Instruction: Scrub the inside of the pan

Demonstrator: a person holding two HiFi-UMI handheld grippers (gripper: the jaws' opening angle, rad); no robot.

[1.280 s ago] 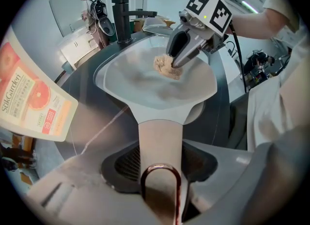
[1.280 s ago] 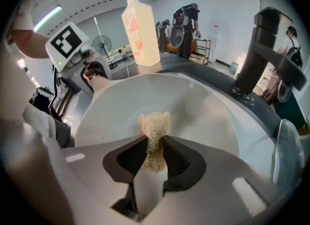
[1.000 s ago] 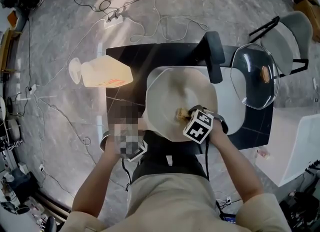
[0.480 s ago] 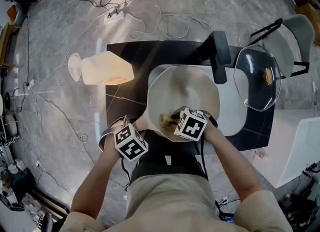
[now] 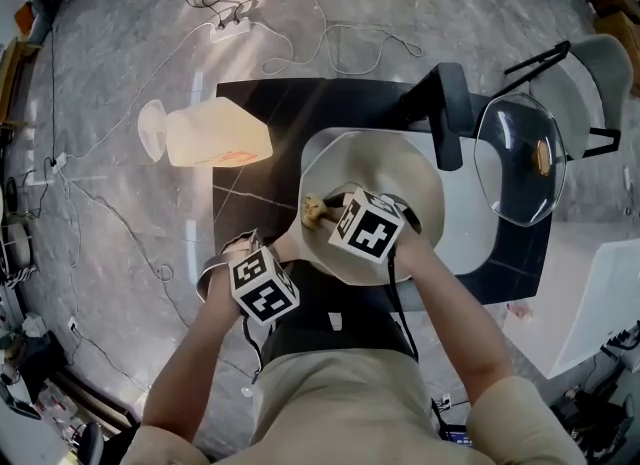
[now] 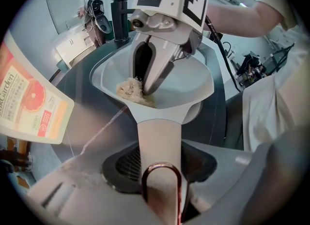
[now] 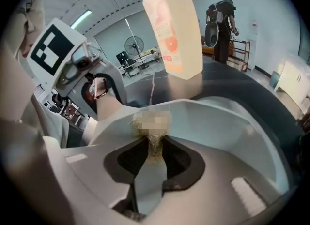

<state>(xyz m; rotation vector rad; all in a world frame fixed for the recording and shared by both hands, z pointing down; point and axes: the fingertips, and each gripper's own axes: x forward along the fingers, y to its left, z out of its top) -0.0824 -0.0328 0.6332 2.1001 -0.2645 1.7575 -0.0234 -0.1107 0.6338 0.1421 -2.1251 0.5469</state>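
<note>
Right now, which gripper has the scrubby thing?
The right gripper: its jaws pinch the tan scrubber inside the pan. The left gripper only holds the pan's handle.

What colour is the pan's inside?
Off-white, plain; the pan shows best in the head view.

Two grippers working on a pale pan on a black table.

The pan [image 5: 395, 168] is sitting on a white mat [image 5: 470, 223] near the middle of the table [image 5: 260, 113]. Its handle [image 5: 286, 243] is pointing toward the near edge, where the left gripper [image 5: 268, 258] is meeting it. The right gripper [image 5: 335, 215] is reaching into the pan's near left side. It is carrying a tan scrub pad [image 5: 313, 209] at its tip, and the pad is touching the inside wall. A pale bottle [image 5: 215, 143] with an orange label is standing at the left edge, toward the far left corner. A glass lid [image 5: 520, 158] is lying at the right edge and overhanging it. A black fixture [image 5: 445, 118] is rising at the far edge, just beside the pan.
</note>
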